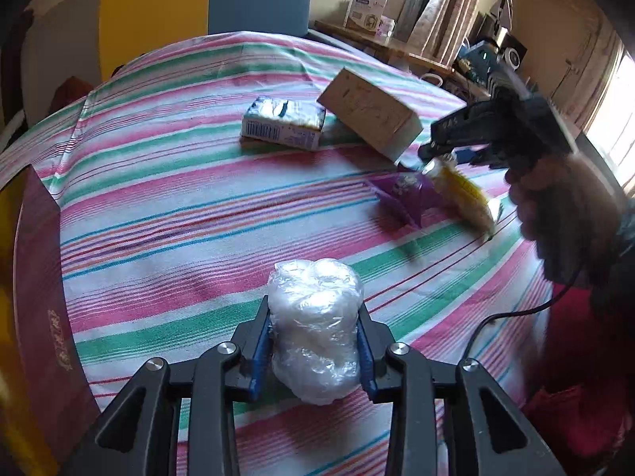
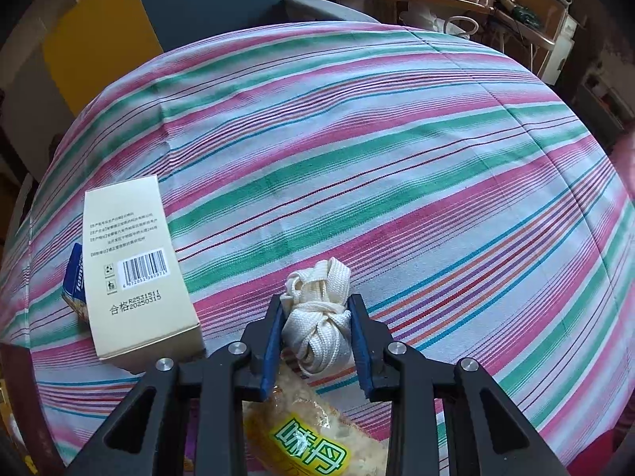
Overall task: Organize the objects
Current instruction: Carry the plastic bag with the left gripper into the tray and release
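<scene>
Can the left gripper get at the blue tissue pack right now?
Probably not yet. The left gripper is shut on a clear plastic-wrapped bundle, so its jaws are occupied. The striped cloth between it and the blue tissue pack looks bare, so the way seems free once the bundle is put down.

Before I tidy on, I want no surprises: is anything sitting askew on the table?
Yes: the beige box is tilted, one end propped on the blue carton instead of lying flat on the cloth.
</scene>
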`<state>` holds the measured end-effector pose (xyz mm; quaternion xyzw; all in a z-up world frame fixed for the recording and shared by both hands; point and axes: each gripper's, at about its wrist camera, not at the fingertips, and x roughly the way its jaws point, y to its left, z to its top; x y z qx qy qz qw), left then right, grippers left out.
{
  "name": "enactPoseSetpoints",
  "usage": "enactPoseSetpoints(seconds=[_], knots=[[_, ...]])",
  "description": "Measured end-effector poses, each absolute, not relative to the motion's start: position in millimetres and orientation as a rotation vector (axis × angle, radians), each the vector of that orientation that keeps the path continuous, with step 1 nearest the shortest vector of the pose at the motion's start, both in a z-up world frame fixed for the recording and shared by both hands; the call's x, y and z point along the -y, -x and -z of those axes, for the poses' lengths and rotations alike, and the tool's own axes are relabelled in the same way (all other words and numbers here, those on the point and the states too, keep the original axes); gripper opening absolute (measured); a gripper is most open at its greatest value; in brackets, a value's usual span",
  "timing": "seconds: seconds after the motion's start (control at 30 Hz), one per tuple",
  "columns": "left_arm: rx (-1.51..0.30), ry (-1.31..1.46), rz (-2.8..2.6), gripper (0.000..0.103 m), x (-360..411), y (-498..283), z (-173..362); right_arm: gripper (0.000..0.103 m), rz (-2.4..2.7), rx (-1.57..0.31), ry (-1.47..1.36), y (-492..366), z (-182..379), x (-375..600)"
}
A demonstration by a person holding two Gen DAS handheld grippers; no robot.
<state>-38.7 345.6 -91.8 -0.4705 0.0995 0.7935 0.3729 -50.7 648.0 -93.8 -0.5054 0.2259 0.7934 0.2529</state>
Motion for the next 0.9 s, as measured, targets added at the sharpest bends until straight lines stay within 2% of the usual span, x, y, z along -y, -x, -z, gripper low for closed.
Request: enactPoseSetpoints(seconds=[0.17, 0.33, 0.63, 0.9], knots=[[-0.18, 1.114, -2.073, 0.036, -308, 29, 42, 0.031, -2.166, -0.573, 1.376, 46, 92, -643], [-0.122, 1.12, -2.183, 0.036, -226, 29, 13, 0.031, -2.169, -0.511, 1.383, 43, 90, -638], [-0.064, 1.349, -2.42, 0.036, -61, 32, 34, 0.031, -2.164, -0.457, 1.39, 58, 98, -625], [-0.064, 1.522, -2.466, 0.037, -11, 30, 76, 0.031, -2.152, -0.432, 1.394, 60, 99, -621]])
